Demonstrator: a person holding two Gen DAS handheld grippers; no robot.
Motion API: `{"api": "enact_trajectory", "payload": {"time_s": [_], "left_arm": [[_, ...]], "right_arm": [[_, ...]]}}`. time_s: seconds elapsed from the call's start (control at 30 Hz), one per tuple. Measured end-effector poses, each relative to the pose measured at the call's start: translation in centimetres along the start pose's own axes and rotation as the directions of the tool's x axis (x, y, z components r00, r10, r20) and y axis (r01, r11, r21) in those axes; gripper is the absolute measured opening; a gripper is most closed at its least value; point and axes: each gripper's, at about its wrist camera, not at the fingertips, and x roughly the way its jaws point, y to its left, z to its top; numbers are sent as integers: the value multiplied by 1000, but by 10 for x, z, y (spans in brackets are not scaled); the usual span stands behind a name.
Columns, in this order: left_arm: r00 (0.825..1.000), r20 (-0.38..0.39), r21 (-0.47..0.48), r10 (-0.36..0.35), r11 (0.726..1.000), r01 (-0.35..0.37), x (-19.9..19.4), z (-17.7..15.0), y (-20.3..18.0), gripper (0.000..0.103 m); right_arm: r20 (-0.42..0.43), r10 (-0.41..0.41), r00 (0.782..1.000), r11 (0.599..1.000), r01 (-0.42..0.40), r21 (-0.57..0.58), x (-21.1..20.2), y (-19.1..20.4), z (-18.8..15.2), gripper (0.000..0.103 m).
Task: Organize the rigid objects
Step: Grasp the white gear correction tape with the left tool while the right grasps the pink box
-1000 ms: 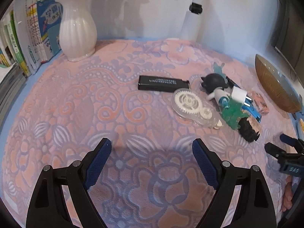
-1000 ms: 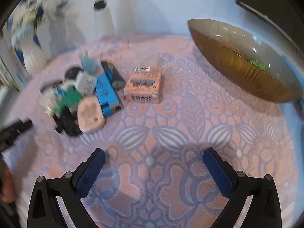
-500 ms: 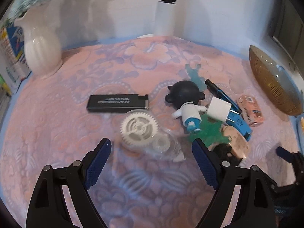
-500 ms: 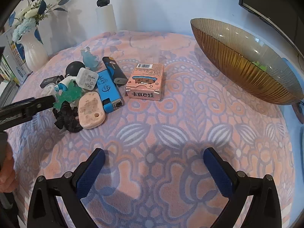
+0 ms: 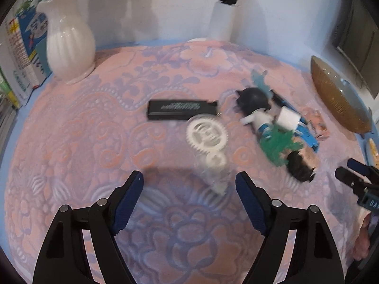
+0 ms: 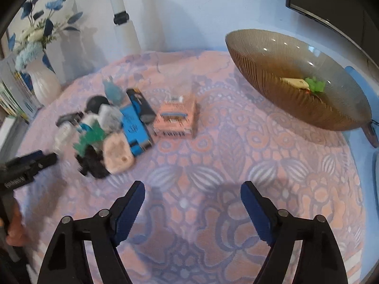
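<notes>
- Left claw (image 5: 189, 184) hangs over the patterned cloth (image 5: 94, 142), jaws apart and just narrowing, nothing pressed between them.
- Just ahead of its tips lies a clear tape dispenser (image 5: 209, 146) with white gears inside, blurred.
- It looks light, stiff and slippery; the narrow flat sides seem the best hold.
- Right claw (image 6: 193, 196) is also apart and just narrowing, empty, over bare cloth.
- Further off: a black bar (image 5: 181, 109), a toy pile (image 5: 277, 130), a pink box (image 6: 176, 119).
- An amber bowl (image 6: 272, 75) sits far right, likely the destination.
</notes>
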Motion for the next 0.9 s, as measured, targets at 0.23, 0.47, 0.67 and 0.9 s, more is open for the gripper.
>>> {"api": "enact_trajectory", "payload": {"time_s": [0.23,0.47,0.67,0.9], "left_arm": [[998,24,46,53,997,-54,25,11,-19,78],[997,58,66,57,996,-61,26,8,-19,79],[996,64,71,66,995,-70,25,8,-20,79],[996,64,69,61,995,-65,25,7,-20,79]], "right_arm": [[8,-47,999,999,47,-8,4,10,44,72],[-32,4,999,999,-3,50,39,9,65,59],[-21,-94,995,995,93,-32,58,20,61,40],[-55,-87,995,993,83,-86,32,12,24,42]]}}
